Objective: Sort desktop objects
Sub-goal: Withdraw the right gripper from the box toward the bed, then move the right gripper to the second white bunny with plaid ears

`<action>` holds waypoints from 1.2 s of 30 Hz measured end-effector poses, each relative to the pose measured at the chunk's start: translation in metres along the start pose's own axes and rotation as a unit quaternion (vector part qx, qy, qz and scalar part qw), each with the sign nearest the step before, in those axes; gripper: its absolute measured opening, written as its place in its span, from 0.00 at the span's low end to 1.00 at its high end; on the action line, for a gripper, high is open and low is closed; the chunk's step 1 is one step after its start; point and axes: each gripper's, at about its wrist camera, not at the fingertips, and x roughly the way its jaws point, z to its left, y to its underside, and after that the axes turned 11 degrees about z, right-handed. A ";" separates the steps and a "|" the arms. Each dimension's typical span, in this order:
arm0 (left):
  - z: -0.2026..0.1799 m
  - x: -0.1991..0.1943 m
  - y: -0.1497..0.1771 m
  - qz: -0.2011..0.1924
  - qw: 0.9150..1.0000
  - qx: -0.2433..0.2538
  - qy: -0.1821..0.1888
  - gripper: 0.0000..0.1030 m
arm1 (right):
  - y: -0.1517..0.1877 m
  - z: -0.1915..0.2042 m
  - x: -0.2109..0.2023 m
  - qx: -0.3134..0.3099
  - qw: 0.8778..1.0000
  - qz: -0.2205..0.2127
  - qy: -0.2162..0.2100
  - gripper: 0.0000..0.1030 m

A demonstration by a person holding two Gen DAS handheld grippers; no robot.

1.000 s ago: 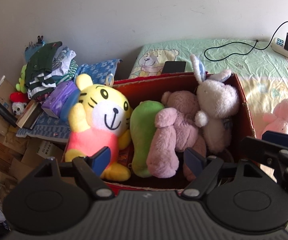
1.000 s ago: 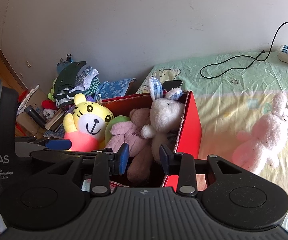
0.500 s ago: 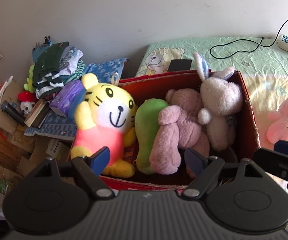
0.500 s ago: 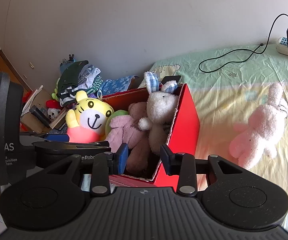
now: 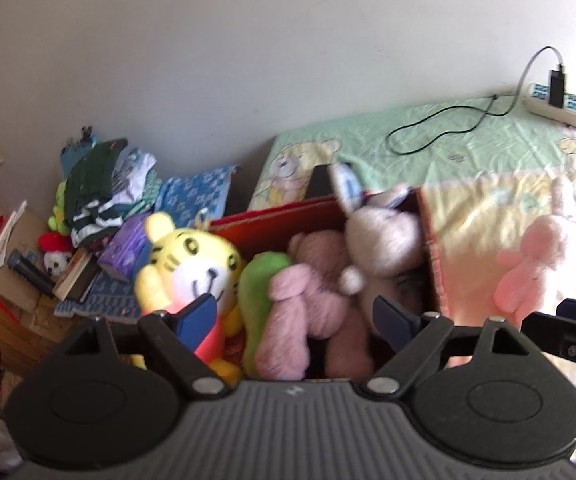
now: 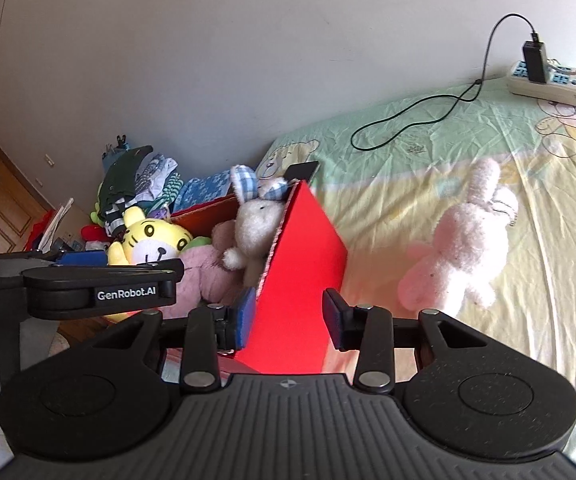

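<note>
Both the left gripper [image 5: 294,318] and right gripper [image 6: 290,312] spread empty fingers above the red box [image 6: 304,264] rim, bare bed [image 6: 468,148] beyond.

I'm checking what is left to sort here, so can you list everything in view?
Box: one, red, on the bed.
Tiger toy: one, yellow, in the box.
Green plush: one, in the box.
Mauve plush: one, in the box.
White rabbit: one, in the box.
Pink rabbit: one, loose on the bedsheet.
Power strip: one, white, by the wall.
Clothes pile: mixed colours, beside the bed.
Left tongs: opening, empty.
Right tongs: opening, empty.
</note>
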 end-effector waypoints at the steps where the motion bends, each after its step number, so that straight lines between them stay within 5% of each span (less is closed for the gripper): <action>1: -0.007 -0.002 -0.002 -0.005 1.000 0.007 0.006 0.85 | 0.000 -0.007 -0.003 0.008 1.000 -0.002 0.006 0.40; 12: -0.098 0.002 -0.020 -0.013 0.988 0.074 0.135 0.86 | 0.001 -0.113 -0.036 0.153 0.986 -0.016 0.058 0.40; 20: -0.163 0.035 -0.013 -0.003 0.972 0.128 0.196 0.76 | -0.008 -0.169 -0.020 0.243 0.969 -0.002 0.031 0.39; 25: -0.186 0.048 -0.013 -0.006 0.967 0.142 0.210 0.71 | -0.017 -0.186 0.001 0.257 0.966 0.010 0.024 0.39; 30: -0.187 0.067 -0.028 0.001 0.972 0.127 0.197 0.71 | -0.027 -0.200 0.021 0.256 0.966 0.017 0.004 0.39; 36: -0.175 0.105 -0.046 0.050 0.975 0.090 0.195 0.74 | -0.029 -0.214 0.047 0.272 0.962 0.028 -0.030 0.39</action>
